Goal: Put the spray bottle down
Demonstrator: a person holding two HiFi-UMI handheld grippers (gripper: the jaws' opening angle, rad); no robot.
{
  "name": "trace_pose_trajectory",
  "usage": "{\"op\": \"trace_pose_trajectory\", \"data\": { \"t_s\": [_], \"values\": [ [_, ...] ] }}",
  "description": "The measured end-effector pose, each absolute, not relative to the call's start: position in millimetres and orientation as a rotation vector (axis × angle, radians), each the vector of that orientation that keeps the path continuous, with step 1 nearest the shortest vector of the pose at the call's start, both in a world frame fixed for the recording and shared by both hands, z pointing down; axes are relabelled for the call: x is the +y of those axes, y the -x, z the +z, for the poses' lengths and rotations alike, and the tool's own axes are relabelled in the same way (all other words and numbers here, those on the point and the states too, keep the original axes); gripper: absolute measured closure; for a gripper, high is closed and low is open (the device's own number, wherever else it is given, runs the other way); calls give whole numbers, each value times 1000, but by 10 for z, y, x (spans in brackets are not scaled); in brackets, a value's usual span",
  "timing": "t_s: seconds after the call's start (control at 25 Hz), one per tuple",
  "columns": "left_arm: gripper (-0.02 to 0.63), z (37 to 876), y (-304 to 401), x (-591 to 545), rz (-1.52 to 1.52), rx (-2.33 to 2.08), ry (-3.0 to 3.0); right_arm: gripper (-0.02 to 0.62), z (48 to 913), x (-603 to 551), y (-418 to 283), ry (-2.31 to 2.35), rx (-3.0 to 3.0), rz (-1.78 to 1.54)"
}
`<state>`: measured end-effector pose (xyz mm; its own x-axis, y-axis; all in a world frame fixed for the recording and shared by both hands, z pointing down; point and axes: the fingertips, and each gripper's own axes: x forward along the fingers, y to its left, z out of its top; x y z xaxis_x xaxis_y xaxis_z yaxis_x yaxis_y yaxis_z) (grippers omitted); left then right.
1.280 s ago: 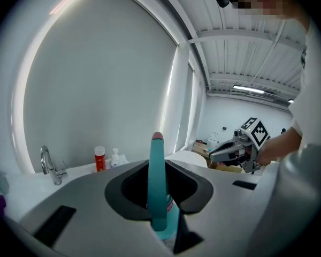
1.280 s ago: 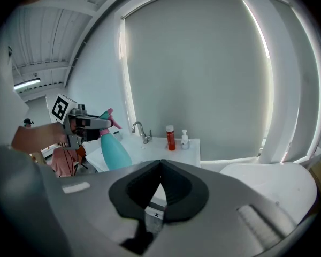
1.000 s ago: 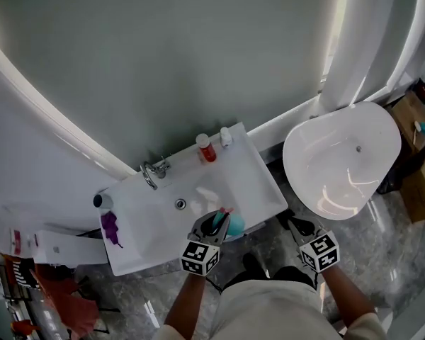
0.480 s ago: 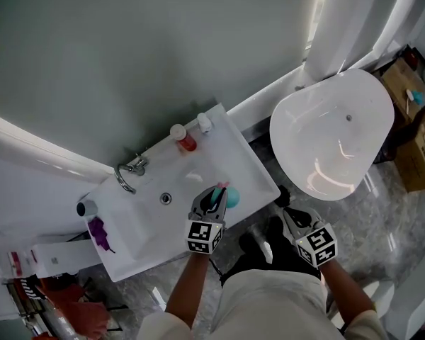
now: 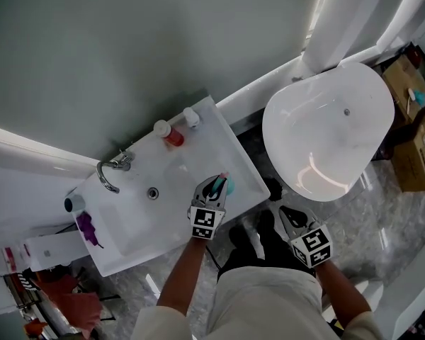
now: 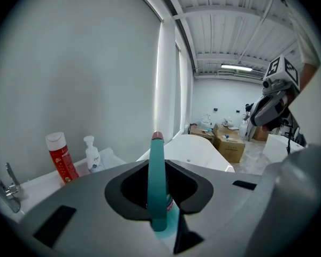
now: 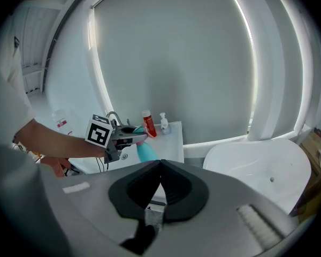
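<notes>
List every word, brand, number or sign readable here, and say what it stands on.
Nothing can be read with certainty.
Red can: label print, too blurred to read.
White pump bottle: blue mark, too small to read.
Marker cubes: black-and-white square patterns, no letters.
White pack: red print, too small to read.

Red bottle beside pump bottle, sink ledge.

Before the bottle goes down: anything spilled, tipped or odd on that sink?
Nothing stands out. The red bottle and white pump bottle stand upright at the sink's back corner; the left gripper holds the teal spray bottle.
</notes>
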<state>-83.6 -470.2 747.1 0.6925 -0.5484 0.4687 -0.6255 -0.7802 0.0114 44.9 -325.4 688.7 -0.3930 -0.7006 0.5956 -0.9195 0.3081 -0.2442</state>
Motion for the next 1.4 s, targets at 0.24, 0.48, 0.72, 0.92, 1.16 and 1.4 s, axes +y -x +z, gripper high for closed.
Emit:
{"op": "trace_pose_trajectory", "data": {
  "t_s": [0.24,0.48,0.72,0.92,1.16,1.4],
  "values": [
    [534,7721,714,-4737,708,-985,-2725,584,7037,-3235,-496,-1404,-2190,845],
    [534,7873,637,-4732,728,-1020,-2696,584,7108,-3238,-481,-1347,-2198,855],
    [529,7921,607,-4745,744,-1035,-2673,584,7094,-3363,-624,-1366,-2199,865],
    [441,8014,565,-4733,777,-1034,-2601,584,7090,-3416,-691,-1379,-2204,880],
    [389,8035,573,-4697,821,-1040,-2577,584,7017,-3453,-736,-1375,-2233,860],
    [359,7896,626,-4696,831,-1097,-2547,584,6974,-3473,-823,-1354,-2268,846]
  ]
}}
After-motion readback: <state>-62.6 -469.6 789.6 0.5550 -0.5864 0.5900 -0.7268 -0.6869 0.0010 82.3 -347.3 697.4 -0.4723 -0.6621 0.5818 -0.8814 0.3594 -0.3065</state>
